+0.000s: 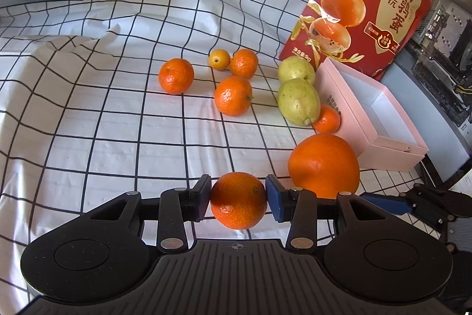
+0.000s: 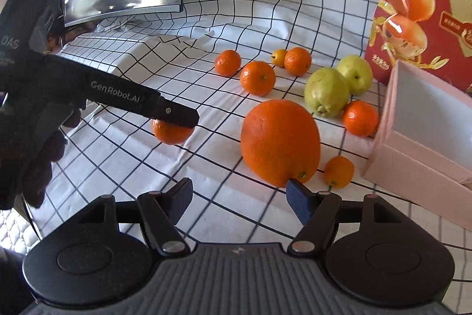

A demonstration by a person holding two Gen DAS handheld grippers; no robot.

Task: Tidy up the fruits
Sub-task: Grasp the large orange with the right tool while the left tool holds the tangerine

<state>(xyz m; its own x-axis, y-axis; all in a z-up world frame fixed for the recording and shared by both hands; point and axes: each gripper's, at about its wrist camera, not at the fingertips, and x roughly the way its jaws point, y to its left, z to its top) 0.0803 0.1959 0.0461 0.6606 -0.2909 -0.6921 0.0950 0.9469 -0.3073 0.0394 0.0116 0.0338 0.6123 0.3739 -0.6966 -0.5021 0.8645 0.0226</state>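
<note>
Checked cloth, left claw clamping tangerine, right claw spread

Right wrist view: left hand-held gripper covers top of a mandarin, so finger contact can't be seen here. Red bag cut off at top & right edge; pink box runs off right edge too. Big orange hides cloth behind it. Left wrist view: small mandarin half hidden behind a pear; box label text too small to read.
</note>
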